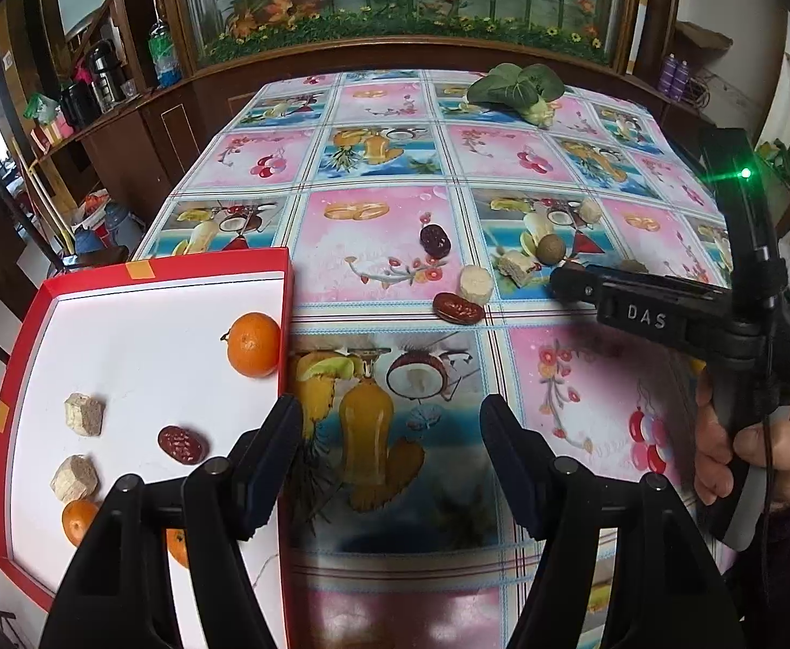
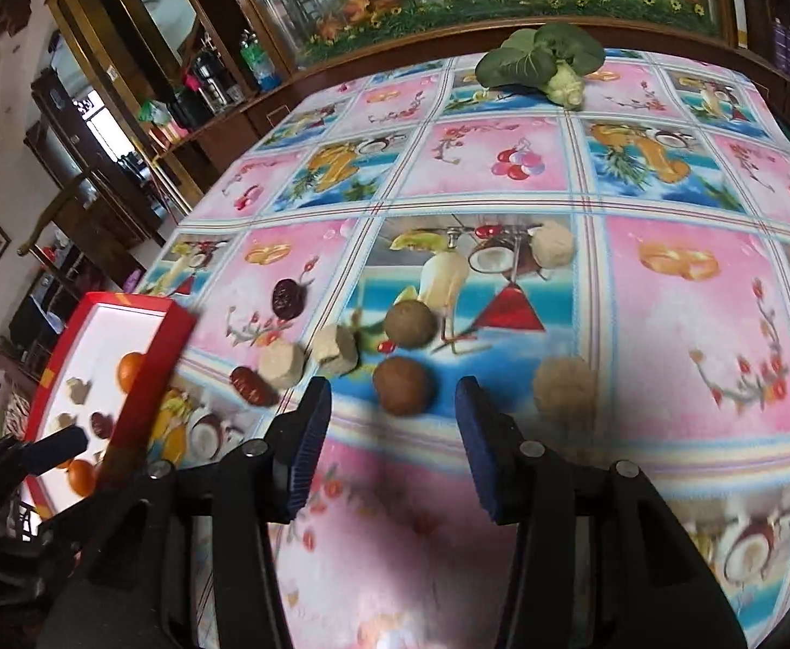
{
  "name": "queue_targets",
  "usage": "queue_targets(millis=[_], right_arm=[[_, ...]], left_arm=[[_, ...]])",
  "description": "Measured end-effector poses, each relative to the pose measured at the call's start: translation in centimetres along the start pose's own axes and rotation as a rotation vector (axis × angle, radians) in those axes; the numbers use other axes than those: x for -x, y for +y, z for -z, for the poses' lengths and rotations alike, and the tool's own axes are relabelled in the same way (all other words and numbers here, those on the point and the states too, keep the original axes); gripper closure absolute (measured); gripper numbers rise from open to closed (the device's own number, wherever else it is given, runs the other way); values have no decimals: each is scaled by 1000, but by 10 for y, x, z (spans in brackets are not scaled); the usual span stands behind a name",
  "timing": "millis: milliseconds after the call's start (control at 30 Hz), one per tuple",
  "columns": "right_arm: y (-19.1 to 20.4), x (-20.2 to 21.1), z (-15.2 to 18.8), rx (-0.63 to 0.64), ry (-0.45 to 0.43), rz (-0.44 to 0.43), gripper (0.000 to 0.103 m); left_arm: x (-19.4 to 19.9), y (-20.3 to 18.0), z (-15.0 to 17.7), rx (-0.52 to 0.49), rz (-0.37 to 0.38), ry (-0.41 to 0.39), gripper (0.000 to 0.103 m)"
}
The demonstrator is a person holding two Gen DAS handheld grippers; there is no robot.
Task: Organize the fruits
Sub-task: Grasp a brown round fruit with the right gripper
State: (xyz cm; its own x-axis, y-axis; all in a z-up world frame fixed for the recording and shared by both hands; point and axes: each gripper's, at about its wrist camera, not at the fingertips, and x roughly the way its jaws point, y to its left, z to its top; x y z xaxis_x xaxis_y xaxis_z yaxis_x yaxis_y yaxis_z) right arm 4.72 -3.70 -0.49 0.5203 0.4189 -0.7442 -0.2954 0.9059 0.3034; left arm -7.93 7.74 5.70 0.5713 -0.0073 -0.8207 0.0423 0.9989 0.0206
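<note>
A red tray (image 1: 287, 292) with a white floor sits at the table's left edge; it also shows in the right wrist view (image 2: 151, 362). It holds an orange (image 1: 254, 344), a red date (image 1: 182, 444), tan chunks (image 1: 85, 414) and more oranges (image 1: 78, 522). On the tablecloth lie dates (image 1: 458, 307), pale chunks (image 1: 475, 284) and a brown longan (image 1: 549, 249). My left gripper (image 1: 389, 427) is open and empty beside the tray's right wall. My right gripper (image 2: 392, 405) is open, with a brown longan (image 2: 401, 392) just ahead between its fingertips (image 2: 314, 411). It also shows in the left wrist view (image 1: 563, 281).
A leafy green vegetable (image 1: 519, 87) lies at the table's far side, also in the right wrist view (image 2: 544, 62). A second longan (image 2: 410, 323), a fuzzy tan ball (image 2: 565, 392), a dark date (image 2: 288, 297) and a pale ball (image 2: 553, 243) lie on the cloth. A wooden cabinet stands behind the table.
</note>
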Motion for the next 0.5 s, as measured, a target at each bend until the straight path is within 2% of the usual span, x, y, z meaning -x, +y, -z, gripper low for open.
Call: queue_targets(millis=[167,300,500], right_arm=[[0,-13,-4,33,20,45,77],[-10,-6,-4,-5,13,7,77],[-36,23,-12,-133,-72,-113,77]], left_arm=[[-17,-6,-12,19,7,30,35],[-31,-12,-20,40,4,51,35],[-57,-23,-32,65,1,71,35]])
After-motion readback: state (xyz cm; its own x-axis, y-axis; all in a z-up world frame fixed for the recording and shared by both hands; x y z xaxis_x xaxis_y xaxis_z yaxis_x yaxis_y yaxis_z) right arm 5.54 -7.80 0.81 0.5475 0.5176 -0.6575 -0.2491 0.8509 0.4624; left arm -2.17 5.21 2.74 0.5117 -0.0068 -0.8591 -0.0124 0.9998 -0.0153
